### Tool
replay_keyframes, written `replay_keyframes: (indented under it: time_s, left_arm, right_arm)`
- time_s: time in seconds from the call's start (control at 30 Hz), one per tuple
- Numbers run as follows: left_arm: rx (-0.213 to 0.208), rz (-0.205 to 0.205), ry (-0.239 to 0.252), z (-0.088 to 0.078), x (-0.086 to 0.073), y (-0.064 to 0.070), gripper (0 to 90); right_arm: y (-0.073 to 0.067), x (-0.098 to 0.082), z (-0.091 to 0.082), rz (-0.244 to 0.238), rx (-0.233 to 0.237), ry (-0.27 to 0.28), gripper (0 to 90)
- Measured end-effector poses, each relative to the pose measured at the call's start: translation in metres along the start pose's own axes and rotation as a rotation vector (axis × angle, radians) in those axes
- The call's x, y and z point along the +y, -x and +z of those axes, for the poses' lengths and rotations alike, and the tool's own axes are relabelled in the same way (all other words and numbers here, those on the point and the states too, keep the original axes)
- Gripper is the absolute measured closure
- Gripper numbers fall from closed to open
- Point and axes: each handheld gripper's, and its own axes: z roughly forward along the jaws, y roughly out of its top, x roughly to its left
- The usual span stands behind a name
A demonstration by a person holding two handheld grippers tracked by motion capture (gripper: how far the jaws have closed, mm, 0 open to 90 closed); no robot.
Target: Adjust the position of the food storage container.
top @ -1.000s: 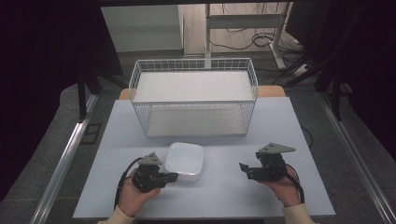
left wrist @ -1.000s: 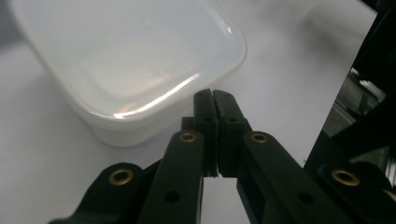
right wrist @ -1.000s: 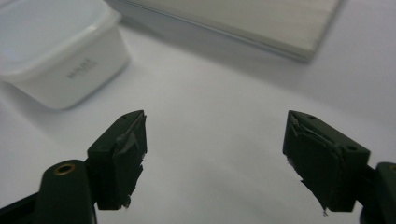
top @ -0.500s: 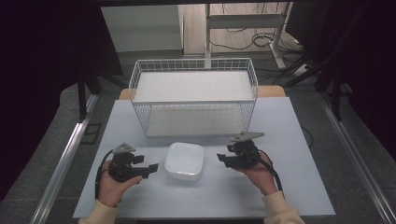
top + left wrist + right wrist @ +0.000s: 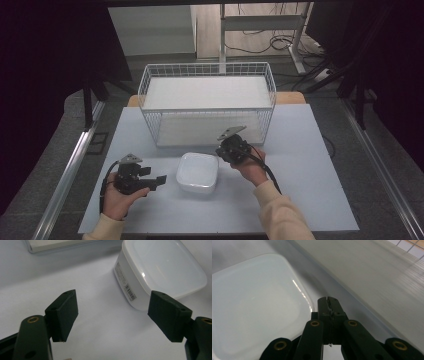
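— Layout? 
— Wire basket (image 5: 207, 102) at the desk's (image 5: 310, 190) far side; lidded white container (image 5: 198, 172) just before it.

— Tools? 
— Left tool (image 5: 156, 180) spread, container to its right; right tool (image 5: 223, 150) pressed together, nearer, at the far-right corner.

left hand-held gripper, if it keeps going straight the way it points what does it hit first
Most likely the white container. The left hand-held gripper has its jaws open and aimed at the container's near labelled side, with bare table between; how far apart they are is unclear.

The container (image 5: 198, 172) is sitting on the table (image 5: 310, 150), right in front of the wire basket (image 5: 207, 102), between both grippers.
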Motion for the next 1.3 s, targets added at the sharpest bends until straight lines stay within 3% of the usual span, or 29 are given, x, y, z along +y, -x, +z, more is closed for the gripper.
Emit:
replay_keyframes:
  time_s: [0.17,0.37,0.57,0.87,1.07,1.2,1.3]
  left_arm:
    - [-0.002,-0.013,0.000,0.000,-0.001,-0.003,23.4]
    - [0.004,-0.043,0.018,-0.003,0.000,-0.007,24.1]
    - [0.008,-0.055,0.021,-0.004,-0.001,-0.011,24.2]
    - [0.012,-0.059,0.016,-0.003,-0.001,-0.012,24.4]
    - [0.009,-0.057,0.020,-0.003,0.000,-0.009,24.4]
    - [0.011,-0.064,0.032,-0.006,0.001,-0.009,24.4]
    - [0.010,-0.069,0.037,-0.007,0.002,-0.010,24.5]
  right_arm:
    - [0.001,0.007,0.019,-0.029,0.002,-0.012,89.5]
    - [0.000,0.005,0.025,-0.038,0.019,-0.036,89.6]
    - [-0.003,0.002,0.017,-0.070,0.042,-0.071,89.7]
    - [-0.022,-0.019,-0.003,-0.075,0.106,-0.095,89.7]
    - [-0.039,-0.038,-0.011,-0.061,0.161,-0.087,89.6]
    - [-0.048,-0.049,-0.014,-0.025,0.197,-0.070,89.6]
    - [-0.059,-0.055,-0.016,-0.035,0.226,-0.073,89.6]
